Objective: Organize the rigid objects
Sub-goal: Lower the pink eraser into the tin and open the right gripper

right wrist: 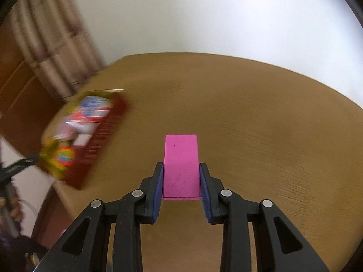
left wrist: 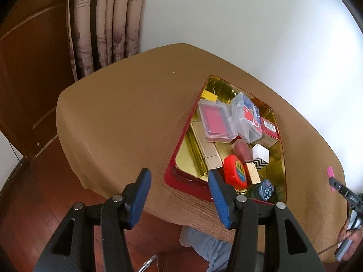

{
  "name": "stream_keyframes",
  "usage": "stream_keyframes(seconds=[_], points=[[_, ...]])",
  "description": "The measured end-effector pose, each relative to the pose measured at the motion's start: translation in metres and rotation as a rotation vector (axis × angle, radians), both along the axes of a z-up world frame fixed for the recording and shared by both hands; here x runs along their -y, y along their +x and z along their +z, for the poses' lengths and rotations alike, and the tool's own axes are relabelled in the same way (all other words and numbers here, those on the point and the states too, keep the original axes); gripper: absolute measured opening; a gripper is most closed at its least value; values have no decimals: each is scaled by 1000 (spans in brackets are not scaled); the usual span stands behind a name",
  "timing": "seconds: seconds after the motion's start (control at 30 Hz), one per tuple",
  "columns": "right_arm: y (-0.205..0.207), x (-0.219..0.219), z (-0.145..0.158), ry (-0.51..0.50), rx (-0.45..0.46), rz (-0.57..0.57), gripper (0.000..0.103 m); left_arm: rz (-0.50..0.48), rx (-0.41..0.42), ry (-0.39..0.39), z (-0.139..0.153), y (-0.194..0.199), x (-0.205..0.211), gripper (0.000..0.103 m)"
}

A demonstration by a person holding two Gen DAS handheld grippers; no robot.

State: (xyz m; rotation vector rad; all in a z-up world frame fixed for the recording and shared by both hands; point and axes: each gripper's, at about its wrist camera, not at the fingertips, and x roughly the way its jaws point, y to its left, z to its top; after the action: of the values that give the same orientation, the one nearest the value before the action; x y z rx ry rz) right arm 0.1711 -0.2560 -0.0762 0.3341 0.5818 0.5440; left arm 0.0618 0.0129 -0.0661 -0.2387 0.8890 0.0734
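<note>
Pink block [right wrist: 181, 165] sits clamped between the blue pads of the right hand-held gripper [right wrist: 181, 181], held level just above the brown surface [right wrist: 261, 124] and pointing toward the far wall. The left hand-held gripper [left wrist: 179, 195] hangs over the near edge of that surface with its pads well apart and nothing between them. Just right of it lies a red tin [left wrist: 181, 181] with a gold inside, crowded with small boxes and a red disc [left wrist: 234, 174].
</note>
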Motion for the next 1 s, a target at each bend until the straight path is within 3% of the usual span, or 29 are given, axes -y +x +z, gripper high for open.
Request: stream_keyframes(seconds=[0.2, 0.37, 0.6, 1.0], points=[[-1, -103, 62, -5, 92, 210, 28, 11, 30, 60, 5, -3, 2, 54], [8, -157, 72, -35, 88, 262, 28, 0, 47, 131, 8, -4, 10, 54], [19, -193, 72, -66, 79, 264, 28, -8, 48, 170, 6, -2, 14, 55], [26, -211, 64, -69, 65, 257, 28, -3, 14, 170, 0, 5, 8, 55]])
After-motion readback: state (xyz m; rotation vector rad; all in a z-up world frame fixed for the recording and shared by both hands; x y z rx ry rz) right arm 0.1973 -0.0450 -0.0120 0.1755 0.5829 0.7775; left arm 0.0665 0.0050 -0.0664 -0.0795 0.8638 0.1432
